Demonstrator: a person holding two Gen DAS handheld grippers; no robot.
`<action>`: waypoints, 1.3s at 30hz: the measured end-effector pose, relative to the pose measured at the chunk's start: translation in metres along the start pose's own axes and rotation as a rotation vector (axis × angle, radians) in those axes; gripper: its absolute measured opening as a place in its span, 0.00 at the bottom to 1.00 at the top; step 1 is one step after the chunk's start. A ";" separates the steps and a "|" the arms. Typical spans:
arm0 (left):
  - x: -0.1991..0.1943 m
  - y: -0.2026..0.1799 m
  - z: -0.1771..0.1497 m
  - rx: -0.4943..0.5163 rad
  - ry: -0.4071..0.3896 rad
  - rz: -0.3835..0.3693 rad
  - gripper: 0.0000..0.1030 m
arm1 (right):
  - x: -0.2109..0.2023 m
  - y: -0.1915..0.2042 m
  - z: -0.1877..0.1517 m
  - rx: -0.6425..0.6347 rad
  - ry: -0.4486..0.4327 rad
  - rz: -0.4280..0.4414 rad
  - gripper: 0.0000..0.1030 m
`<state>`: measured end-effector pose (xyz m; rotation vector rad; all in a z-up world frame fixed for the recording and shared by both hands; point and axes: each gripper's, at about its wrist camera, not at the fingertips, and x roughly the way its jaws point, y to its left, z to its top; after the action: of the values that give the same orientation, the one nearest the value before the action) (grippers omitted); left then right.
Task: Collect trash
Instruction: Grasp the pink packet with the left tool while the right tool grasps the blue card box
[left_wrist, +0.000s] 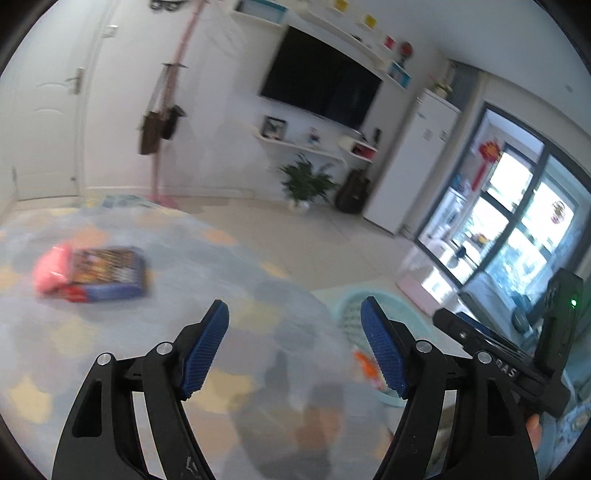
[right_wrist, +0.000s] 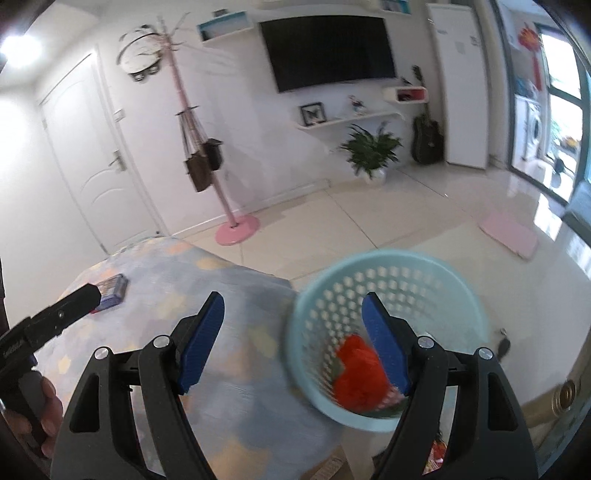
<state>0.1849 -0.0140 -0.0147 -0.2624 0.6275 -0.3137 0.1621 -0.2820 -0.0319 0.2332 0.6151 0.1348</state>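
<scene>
A light blue perforated basket (right_wrist: 388, 273) stands on the floor beside a cloth-covered table (right_wrist: 221, 369), with crumpled red trash (right_wrist: 360, 373) inside. My right gripper (right_wrist: 293, 343) hangs open above the basket's near rim and the table edge, nothing between its blue pads. My left gripper (left_wrist: 295, 345) is open and empty over the table (left_wrist: 110, 350). Blurred on the cloth at the left lie a blue printed packet (left_wrist: 107, 273) and a pink item (left_wrist: 50, 267) against it. The basket (left_wrist: 351, 306) and orange-red trash (left_wrist: 364, 363) show behind the left gripper's right finger.
A pink coat stand (right_wrist: 236, 225) with hanging bags, a potted plant (right_wrist: 371, 151), a guitar (right_wrist: 426, 136) and a white fridge (right_wrist: 463, 85) line the far wall under a television. A pink mat (right_wrist: 511, 236) lies on the tiled floor. A hand (right_wrist: 48, 413) grips the left tool.
</scene>
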 end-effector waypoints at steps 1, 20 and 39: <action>-0.008 0.013 0.006 -0.008 -0.018 0.034 0.70 | 0.002 0.008 0.002 -0.010 0.003 0.018 0.71; 0.013 0.185 0.035 -0.168 0.124 0.361 0.82 | 0.096 0.192 -0.012 -0.291 0.142 0.263 0.71; -0.044 0.207 0.017 -0.235 0.031 0.391 0.51 | 0.179 0.259 -0.002 -0.340 0.333 0.389 0.68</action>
<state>0.2046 0.1947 -0.0468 -0.3533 0.7310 0.1335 0.2917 0.0029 -0.0667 -0.0043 0.8601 0.6581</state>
